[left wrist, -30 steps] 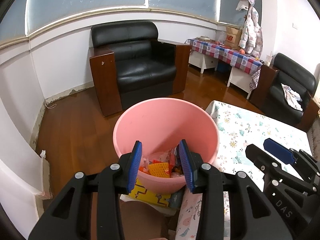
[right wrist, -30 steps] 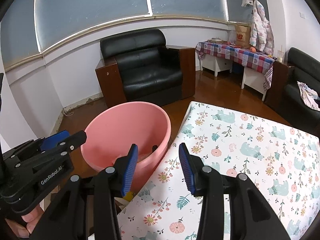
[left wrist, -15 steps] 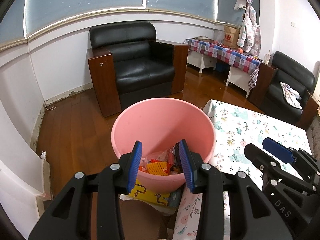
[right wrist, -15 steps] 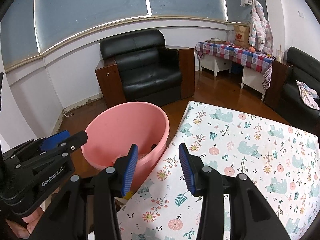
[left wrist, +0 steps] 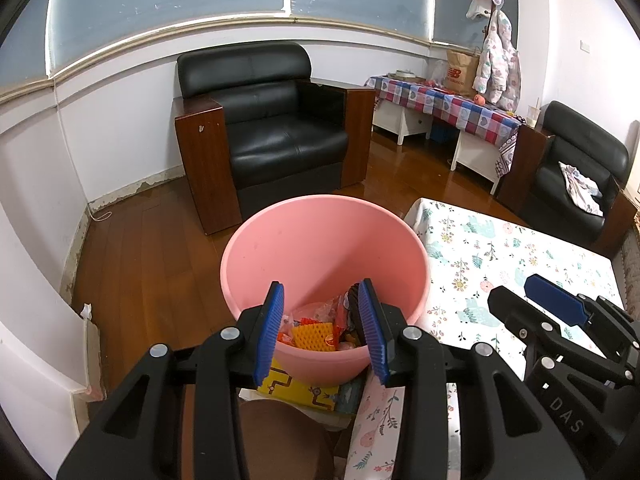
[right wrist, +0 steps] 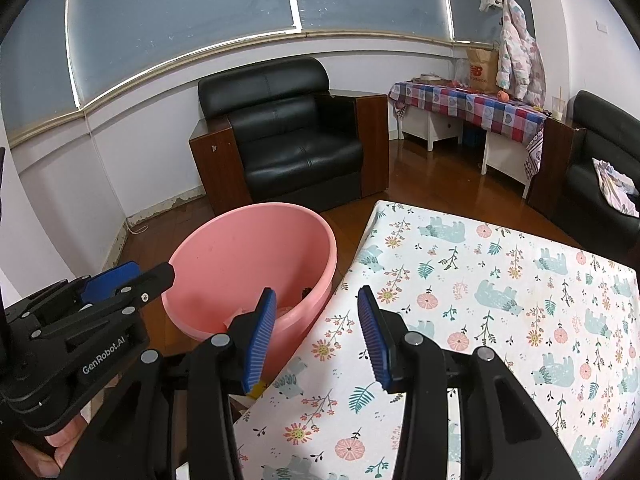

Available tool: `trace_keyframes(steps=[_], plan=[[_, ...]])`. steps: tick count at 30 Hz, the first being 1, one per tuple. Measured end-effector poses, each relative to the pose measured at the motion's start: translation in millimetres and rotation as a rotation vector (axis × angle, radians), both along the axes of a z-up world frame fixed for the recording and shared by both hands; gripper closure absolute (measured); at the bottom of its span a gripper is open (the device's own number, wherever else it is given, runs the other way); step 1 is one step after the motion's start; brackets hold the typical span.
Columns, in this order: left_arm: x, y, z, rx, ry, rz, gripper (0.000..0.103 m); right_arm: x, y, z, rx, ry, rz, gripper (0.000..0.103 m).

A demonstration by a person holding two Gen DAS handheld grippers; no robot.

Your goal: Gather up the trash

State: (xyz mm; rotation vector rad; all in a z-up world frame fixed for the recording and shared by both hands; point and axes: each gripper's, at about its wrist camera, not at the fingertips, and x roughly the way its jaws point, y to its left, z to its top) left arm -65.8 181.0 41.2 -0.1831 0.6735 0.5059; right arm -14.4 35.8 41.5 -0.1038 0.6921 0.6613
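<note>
On the table (right wrist: 500,300), as far as both views reach, you've got nothing but flowery cloth, no scraps anywhere I can spot, so I'd guess you're basically done with the collecting part. The near edge and far right corner are hidden behind the tools, so maybe give those a look.

The pink bucket (left wrist: 324,240) sits just beside the table's left edge, and the trash (left wrist: 316,328) is piled in its bottom: an orange foam net, some crinkly wrappers, something dark. Looks like that's where everything ended up.

Your left gripper (left wrist: 320,320) hangs over the bucket's near rim with its jaws spread wide and nothing between the pads. Your right gripper (right wrist: 316,332) is above the table's left edge, jaws also apart and empty. There's a yellow printed sheet (left wrist: 296,388) under the bucket; can't tell if that counts as trash.
</note>
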Motion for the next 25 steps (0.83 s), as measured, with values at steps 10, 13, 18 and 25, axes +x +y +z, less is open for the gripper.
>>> trace_keyframes(steps=[10, 13, 18, 25], plan=[[1, -2, -1, 0.002, 0.005, -0.007, 0.064, 0, 0, 0, 0.001, 0.002, -0.001, 0.061], [1, -5, -2, 0.007, 0.008, -0.008, 0.064, 0, -1, 0, 0.001, 0.002, -0.001, 0.061], [3, -10, -4, 0.027, 0.008, -0.013, 0.064, -1, -2, -2, 0.003, 0.007, -0.006, 0.061], [8, -11, -2, 0.028, 0.021, -0.030, 0.064, -2, -4, -6, 0.005, 0.017, -0.015, 0.061]])
